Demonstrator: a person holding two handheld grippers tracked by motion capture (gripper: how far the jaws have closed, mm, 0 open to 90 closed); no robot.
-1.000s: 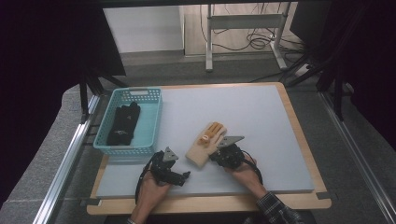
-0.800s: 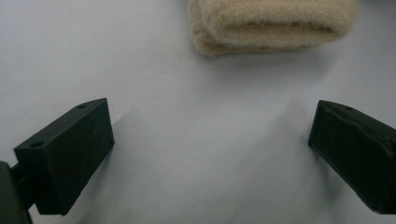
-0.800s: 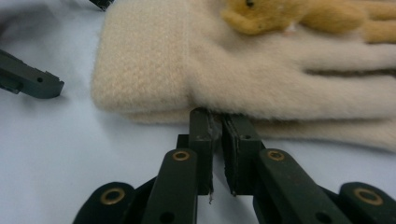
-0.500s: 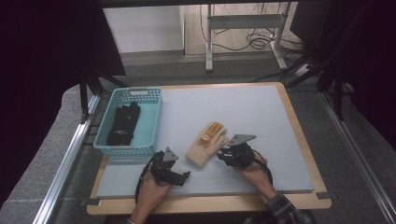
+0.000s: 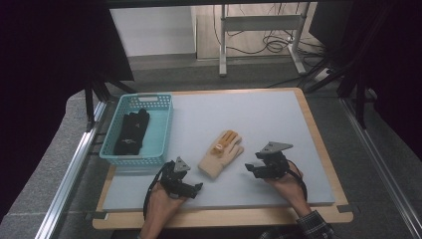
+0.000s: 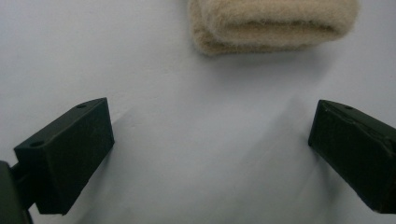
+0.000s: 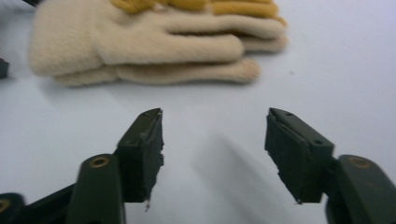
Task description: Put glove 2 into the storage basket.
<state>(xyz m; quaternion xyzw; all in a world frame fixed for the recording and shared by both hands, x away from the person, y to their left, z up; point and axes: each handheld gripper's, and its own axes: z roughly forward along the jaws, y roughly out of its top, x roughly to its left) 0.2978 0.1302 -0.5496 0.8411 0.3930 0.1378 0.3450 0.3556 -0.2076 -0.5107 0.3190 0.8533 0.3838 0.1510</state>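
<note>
lying ahead of right gripper (image 7: 215, 154), cream glove (image 7: 154, 46), apart

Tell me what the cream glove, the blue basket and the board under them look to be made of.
Cream glove: fuzzy knitted fabric, likely wool or fleece; the nap shows in the right gripper view, with mustard-yellow fingers on top.
Blue basket: moulded plastic, judging by its slotted lattice walls and slight sheen.
Board: pale wood-look rim, probably plywood, under a matte grey-blue mat.

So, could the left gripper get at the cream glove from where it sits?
Probably yes. The left gripper is open with nothing between its fingers, and only bare mat lies between it and the cream glove's cuff just ahead.
</note>
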